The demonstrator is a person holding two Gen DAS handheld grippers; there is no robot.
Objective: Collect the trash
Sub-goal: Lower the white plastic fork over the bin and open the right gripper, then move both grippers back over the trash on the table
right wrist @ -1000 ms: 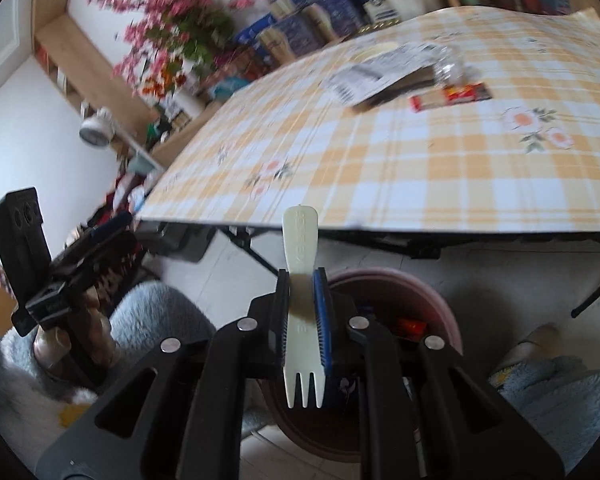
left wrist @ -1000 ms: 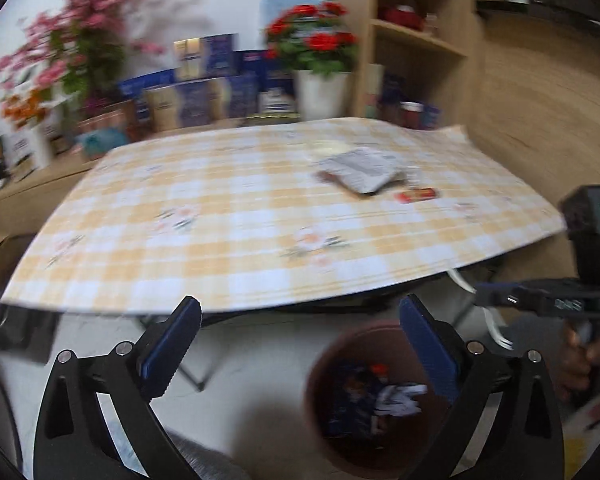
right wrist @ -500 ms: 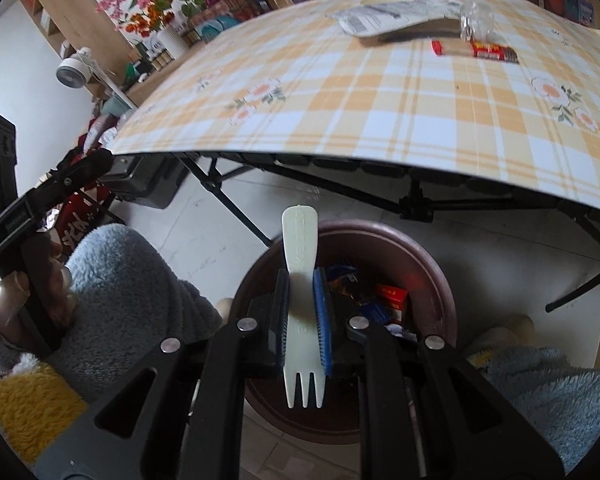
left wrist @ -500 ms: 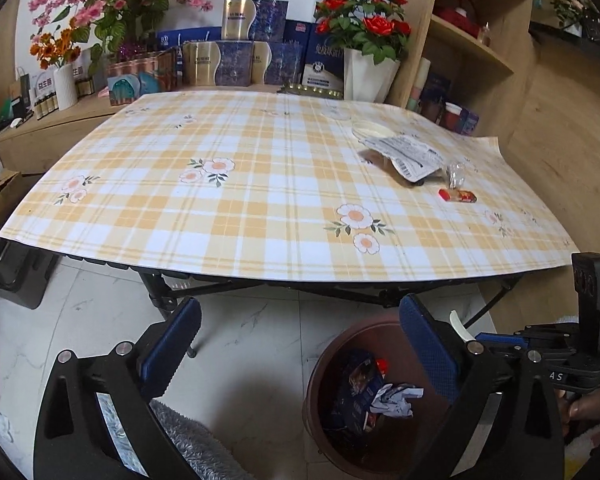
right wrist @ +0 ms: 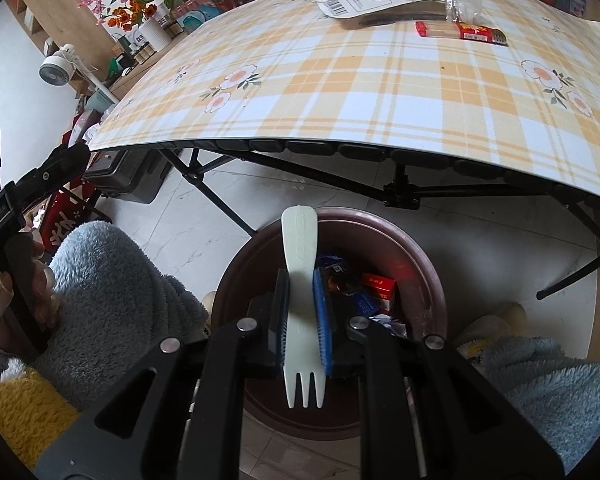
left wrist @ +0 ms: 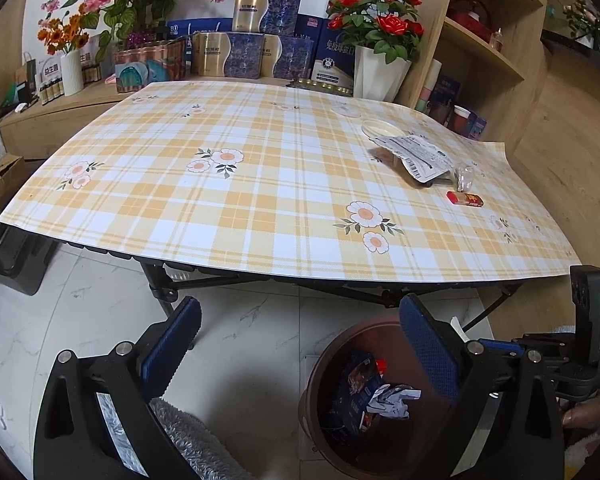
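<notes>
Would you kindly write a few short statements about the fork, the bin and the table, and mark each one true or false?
1. The right gripper is shut on a white plastic fork. True.
2. The left gripper holds a wrapper. False: its jaws stand open with nothing between them.
3. The round brown plastic bin on the floor is empty. False: wrappers and a small red box lie in it.
4. A red snack packet lies on the yellow checked tablecloth. True.
5. The fork's tines point toward the table. False: they point back toward the camera.
</notes>
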